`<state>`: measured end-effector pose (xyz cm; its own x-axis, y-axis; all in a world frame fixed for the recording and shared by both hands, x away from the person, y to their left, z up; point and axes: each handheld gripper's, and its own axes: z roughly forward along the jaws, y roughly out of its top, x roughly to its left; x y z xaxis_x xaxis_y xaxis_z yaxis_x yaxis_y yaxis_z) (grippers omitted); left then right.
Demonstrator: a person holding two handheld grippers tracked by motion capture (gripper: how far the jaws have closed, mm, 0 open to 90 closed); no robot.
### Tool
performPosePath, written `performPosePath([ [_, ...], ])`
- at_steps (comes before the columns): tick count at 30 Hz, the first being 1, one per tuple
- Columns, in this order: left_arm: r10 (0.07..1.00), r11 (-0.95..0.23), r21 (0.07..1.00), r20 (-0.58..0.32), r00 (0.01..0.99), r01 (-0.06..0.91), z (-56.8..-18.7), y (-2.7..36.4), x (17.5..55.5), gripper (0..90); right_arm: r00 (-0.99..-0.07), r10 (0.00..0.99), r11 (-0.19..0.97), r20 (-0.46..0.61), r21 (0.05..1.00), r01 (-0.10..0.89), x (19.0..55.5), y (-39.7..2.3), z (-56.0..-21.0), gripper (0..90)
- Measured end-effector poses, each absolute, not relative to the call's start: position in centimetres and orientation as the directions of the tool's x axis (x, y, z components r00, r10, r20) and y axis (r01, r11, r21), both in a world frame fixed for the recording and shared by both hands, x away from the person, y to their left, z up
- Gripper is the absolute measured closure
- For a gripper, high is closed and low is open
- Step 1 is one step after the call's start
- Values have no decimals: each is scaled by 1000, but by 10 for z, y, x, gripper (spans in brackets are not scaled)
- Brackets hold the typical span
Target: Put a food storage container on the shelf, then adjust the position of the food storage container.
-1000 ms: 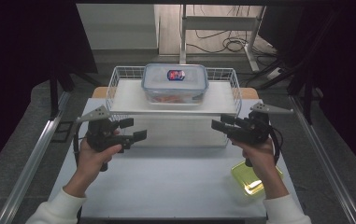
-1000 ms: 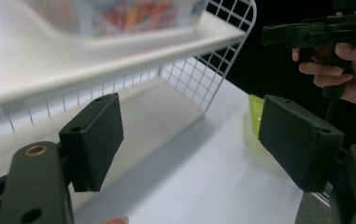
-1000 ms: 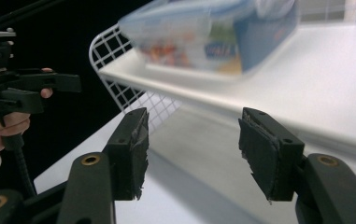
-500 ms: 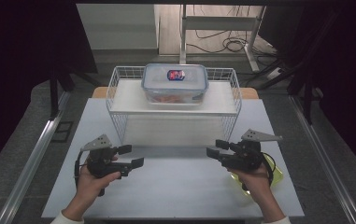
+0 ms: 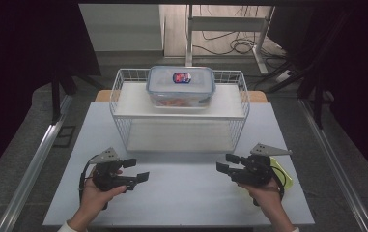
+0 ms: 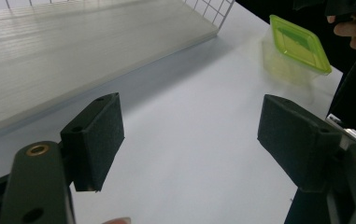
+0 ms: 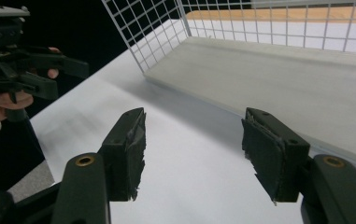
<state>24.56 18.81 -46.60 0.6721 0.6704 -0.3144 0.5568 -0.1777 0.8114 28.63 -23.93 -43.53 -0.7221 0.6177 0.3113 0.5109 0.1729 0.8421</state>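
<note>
Not yet begun — left gripper (image 5: 142, 169) and right gripper (image 5: 223, 163) both agape and empty, low over the surface (image 5: 186, 193); green lid (image 6: 299, 44) lies by the right hand, box (image 5: 181, 86) sits untouched atop the rack (image 5: 116, 92).

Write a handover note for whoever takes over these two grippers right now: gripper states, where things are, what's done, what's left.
Left gripper: open, holding nothing, low over the white table.
Right gripper: open, holding nothing, low over the table's right side.
Yellow-green square plastic container: on the table beside the right hand, untouched.
Clear lidded plastic food box: on the upper shelf of the white wire rack, lid on.
Done: nothing gripped.
Left: probably grasping the yellow-green container, the nearest item.
</note>
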Motion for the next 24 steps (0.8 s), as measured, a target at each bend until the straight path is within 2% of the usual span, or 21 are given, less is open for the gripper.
performPosePath([
  [3,670,-183,807,-315,673,561,-468,189,245,227,-709,636,175,305,838,517,284,-245,-438,409],
  [5,671,-190,803,-313,672,564,-471,188,245,227,-704,646,180,295,838,516,283,-249,-438,452],
  [8,670,-206,794,-311,674,571,-476,186,245,227,-700,665,211,261,833,512,281,-254,-438,554],
  [13,673,-228,785,-301,676,576,-482,184,242,226,-686,697,273,207,808,522,278,-264,-440,803],
  [15,675,-232,782,-299,675,578,-484,186,241,227,-671,719,289,181,801,525,277,-271,-439,864],
  [24,689,-242,774,-288,665,586,-490,192,239,229,-577,810,280,105,795,538,266,-320,-432,889],
])
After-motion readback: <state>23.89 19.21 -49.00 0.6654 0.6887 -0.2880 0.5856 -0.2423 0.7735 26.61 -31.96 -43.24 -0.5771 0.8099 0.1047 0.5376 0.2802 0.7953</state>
